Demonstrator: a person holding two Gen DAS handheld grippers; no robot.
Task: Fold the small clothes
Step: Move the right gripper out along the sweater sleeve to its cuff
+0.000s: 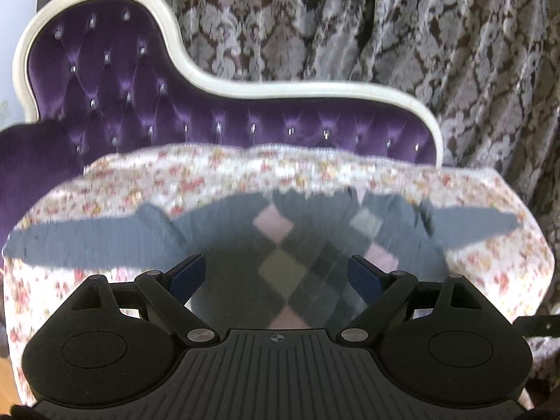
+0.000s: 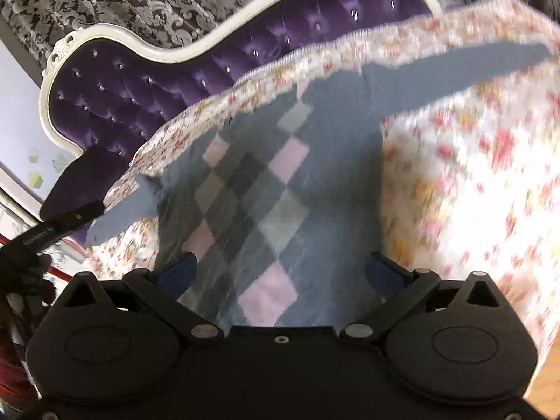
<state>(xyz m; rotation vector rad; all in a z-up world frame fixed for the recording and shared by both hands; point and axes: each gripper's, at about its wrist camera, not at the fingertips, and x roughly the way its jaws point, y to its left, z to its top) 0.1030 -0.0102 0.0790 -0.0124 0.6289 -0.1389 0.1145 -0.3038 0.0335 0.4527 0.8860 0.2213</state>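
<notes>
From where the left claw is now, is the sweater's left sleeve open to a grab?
Probably yes. The left claw is open and empty above the sweater, and the sleeve lies flat on the floral cover with nothing on it.

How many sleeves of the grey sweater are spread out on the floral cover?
2. The sweater lies flat: one sleeve stretches toward the chaise's high end, the other sleeve toward its low end. Neither is folded in, and none looks hidden.
</notes>
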